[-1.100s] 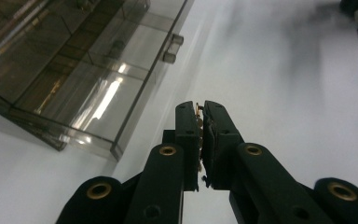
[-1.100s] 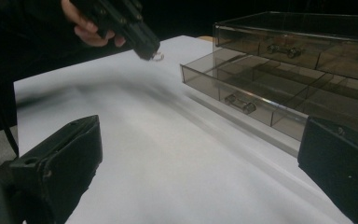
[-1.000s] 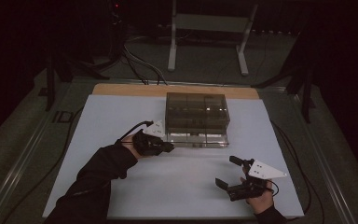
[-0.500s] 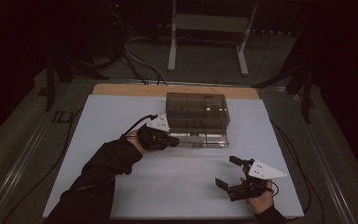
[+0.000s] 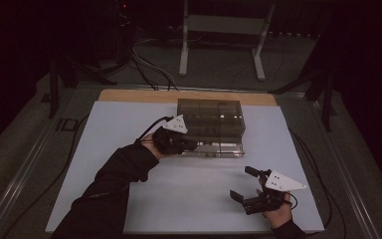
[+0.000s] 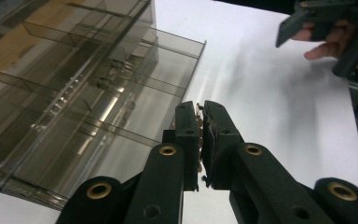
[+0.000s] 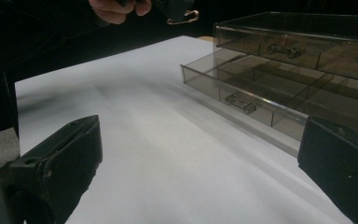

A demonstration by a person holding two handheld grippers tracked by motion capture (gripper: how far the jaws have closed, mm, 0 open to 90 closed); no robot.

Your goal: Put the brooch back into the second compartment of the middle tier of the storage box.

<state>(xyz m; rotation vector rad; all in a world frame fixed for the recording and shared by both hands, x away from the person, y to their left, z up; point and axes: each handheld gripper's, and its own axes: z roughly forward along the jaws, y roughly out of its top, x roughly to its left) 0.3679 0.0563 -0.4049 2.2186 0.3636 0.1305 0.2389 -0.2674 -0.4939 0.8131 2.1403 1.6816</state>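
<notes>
Two grippers were on the white table [image 5: 129, 199] at that moment. Your left gripper [image 5: 191, 145] sat at the front left corner of the smoky clear drawer box [image 5: 210, 117], beside its lower drawer [image 5: 219, 148], which stood pulled out toward you. Its jaws were pressed together, and from the left gripper view [image 6: 201, 140] something thin with small brassy bits seemed to be pinched between the pads (too little of it showed for you to say what it was). From the right gripper view a small golden hook-like piece [image 7: 182, 17] hung under that hand. Your right gripper [image 5: 242, 184] rested well apart from the box, near the table's front right, with its jaws spread wide and nothing between them. Dividers split the open drawer into compartments.
</notes>
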